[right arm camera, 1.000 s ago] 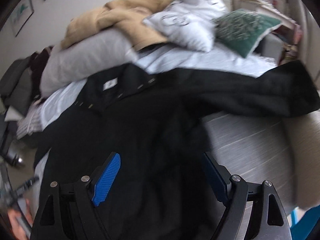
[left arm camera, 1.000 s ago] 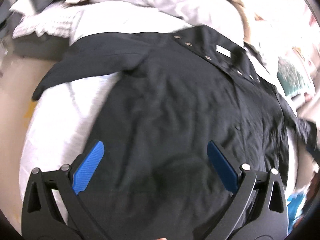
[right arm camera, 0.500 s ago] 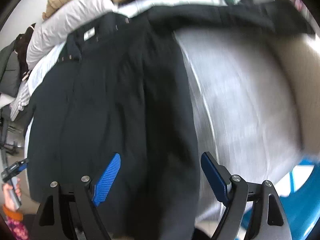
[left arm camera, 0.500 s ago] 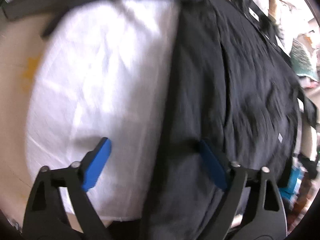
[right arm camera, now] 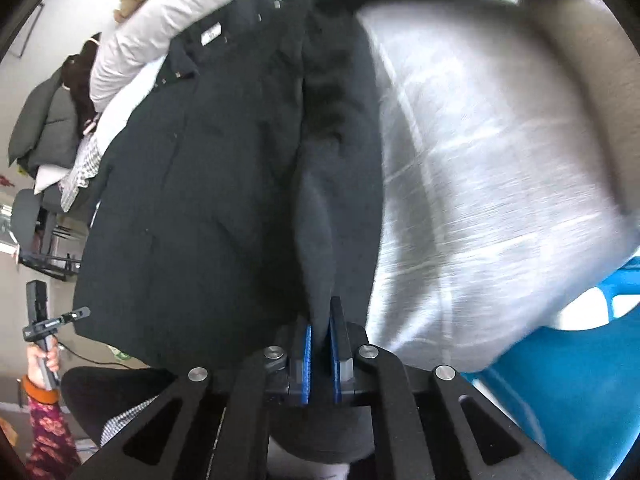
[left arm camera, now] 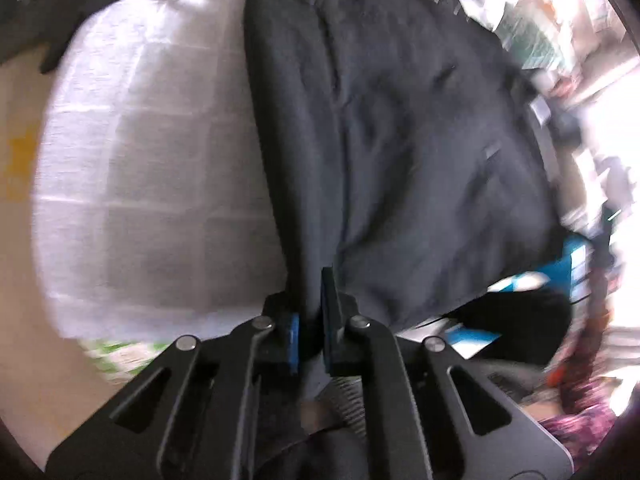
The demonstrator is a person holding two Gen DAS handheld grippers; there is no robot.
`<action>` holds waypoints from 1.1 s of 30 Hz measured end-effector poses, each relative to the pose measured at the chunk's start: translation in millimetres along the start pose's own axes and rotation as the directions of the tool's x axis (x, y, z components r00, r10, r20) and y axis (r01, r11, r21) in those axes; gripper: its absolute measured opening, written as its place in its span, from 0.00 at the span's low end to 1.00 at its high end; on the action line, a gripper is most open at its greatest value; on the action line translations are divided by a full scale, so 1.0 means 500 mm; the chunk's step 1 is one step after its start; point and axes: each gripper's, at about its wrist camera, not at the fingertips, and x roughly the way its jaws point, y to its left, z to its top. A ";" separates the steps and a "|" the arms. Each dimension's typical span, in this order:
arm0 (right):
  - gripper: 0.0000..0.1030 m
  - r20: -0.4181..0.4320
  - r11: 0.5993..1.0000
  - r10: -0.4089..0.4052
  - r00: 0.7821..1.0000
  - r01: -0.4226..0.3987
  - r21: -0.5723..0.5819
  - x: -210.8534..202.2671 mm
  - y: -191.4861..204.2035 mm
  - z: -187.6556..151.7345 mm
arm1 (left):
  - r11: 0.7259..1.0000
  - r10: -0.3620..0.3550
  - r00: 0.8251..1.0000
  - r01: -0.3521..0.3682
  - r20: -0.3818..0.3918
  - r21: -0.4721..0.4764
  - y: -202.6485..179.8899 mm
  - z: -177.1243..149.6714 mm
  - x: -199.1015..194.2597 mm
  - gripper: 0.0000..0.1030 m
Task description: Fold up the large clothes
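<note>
Left wrist view: the left gripper (left arm camera: 310, 300), pointing steeply down, has its blue pads pressed together on a pinched ridge of the black coat (left arm camera: 400, 140) at the garment's left lower corner, near the foot edge of the white checked bedsheet (left arm camera: 160, 160). The coat lies spread lengthwise along the bed, its collar toward the far end. Right wrist view: the right gripper (right arm camera: 322, 332) likewise clamps a fold of the same black coat (right arm camera: 208, 184) at its right lower corner, beside bare bedsheet (right arm camera: 480, 184). A white label shows at the collar, below pale pillows (right arm camera: 160, 28) piled at the head end. At the lower left, a person's hand (right arm camera: 42, 356) grips the other tool's handle.
</note>
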 end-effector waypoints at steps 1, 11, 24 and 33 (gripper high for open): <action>0.07 -0.010 0.999 -0.049 0.999 0.049 -0.008 -0.004 -0.009 -0.008 | 0.998 0.063 0.997 -0.061 -0.050 0.029 0.000 -0.010 0.022 0.11; 0.49 0.007 0.974 -0.219 0.976 0.218 0.055 -0.010 -0.025 -0.041 | 0.961 0.253 0.960 -0.264 0.123 0.083 -0.093 0.014 -0.066 0.68; 0.75 0.247 0.985 -0.066 0.967 0.102 -0.138 0.129 0.293 0.157 | 0.975 0.083 0.920 -0.154 0.384 0.158 -0.349 0.253 0.053 0.79; 0.75 0.168 0.945 -0.090 0.982 0.137 -0.296 0.295 0.280 0.139 | 0.939 0.007 0.904 -0.154 0.428 0.309 -0.340 0.195 0.143 0.81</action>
